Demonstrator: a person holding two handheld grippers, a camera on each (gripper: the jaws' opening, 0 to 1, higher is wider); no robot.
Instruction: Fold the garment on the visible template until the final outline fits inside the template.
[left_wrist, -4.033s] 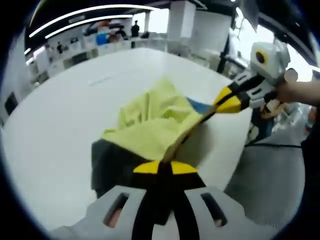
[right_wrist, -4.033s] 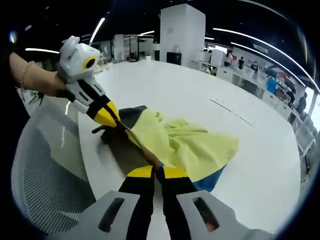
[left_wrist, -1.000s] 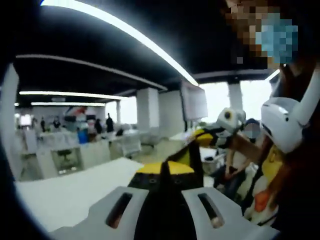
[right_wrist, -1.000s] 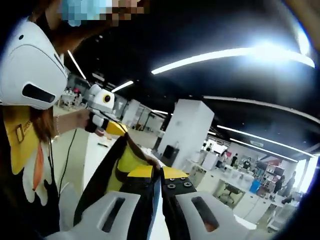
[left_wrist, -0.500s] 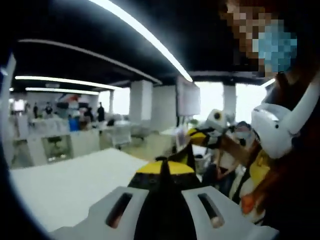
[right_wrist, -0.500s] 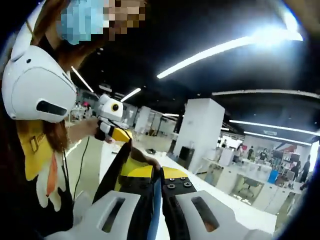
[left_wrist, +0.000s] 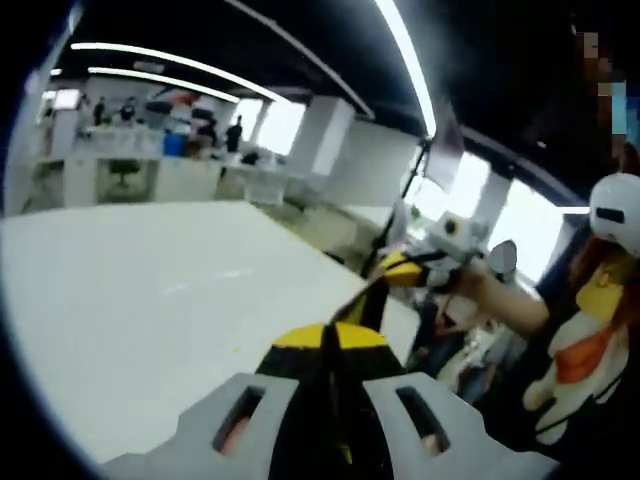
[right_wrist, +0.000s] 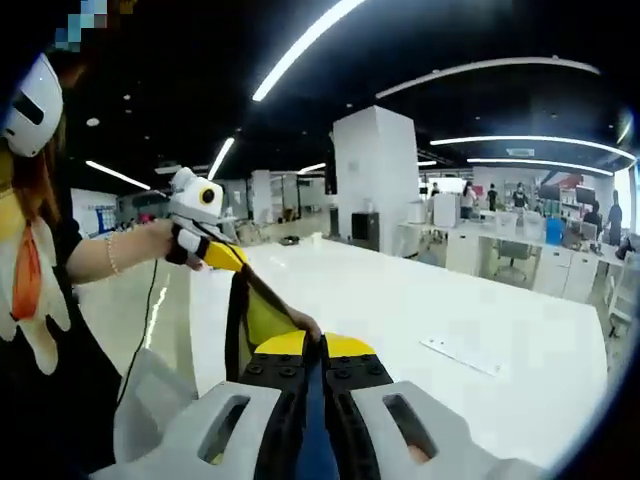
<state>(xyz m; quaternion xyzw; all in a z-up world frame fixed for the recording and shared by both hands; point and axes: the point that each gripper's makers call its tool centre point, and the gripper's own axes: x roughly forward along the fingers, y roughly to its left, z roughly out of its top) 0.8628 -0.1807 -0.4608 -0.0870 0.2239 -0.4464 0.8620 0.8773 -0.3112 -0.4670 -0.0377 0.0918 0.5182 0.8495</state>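
The left gripper view looks forward along its own jaws from above the near edge of a white table (left_wrist: 130, 300), facing across the tabletop toward distant desks and a window. The right gripper view looks along its own jaws over the same table (right_wrist: 420, 300) toward a white pillar (right_wrist: 375, 170). Each view catches the other gripper and the person's arm at its side. Both cameras sit close behind their jaws.

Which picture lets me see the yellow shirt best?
The right gripper view shows it best: the shirt hangs stretched between the left claw and the right claw, with its yellow cloth and dark edge plain to see. In the left gripper view, the shirt is a thin dark strip with a yellow edge.
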